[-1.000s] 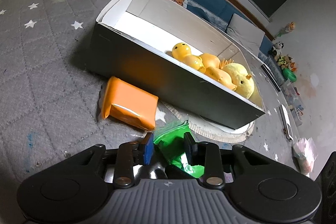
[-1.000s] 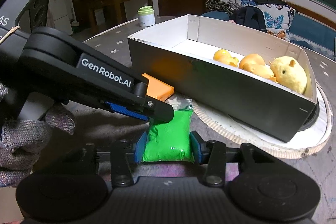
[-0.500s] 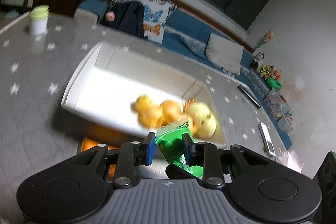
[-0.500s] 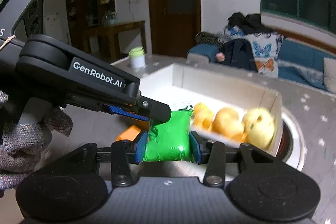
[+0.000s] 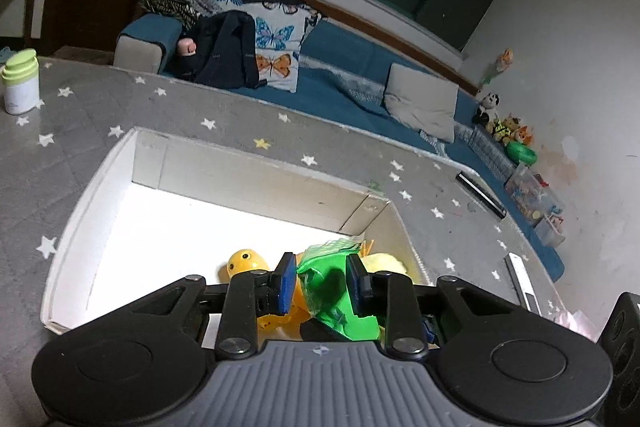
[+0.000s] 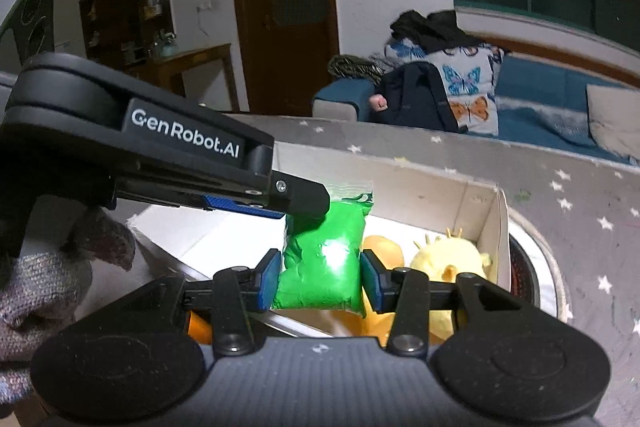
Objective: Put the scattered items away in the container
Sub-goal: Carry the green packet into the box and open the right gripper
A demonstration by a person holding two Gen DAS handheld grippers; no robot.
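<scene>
Both my left gripper (image 5: 321,281) and right gripper (image 6: 320,277) clamped on green putty bag (image 6: 325,259), lifted off the surface a second ago, now over white box (image 5: 256,167) above yellow toys (image 6: 456,259); release looks next.

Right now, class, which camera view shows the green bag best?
The right wrist view: the green bag faces the camera almost whole, held above the box. In the left wrist view, the bag appears crumpled and shadowed, with both hand-held grippers covering part of it.
</scene>
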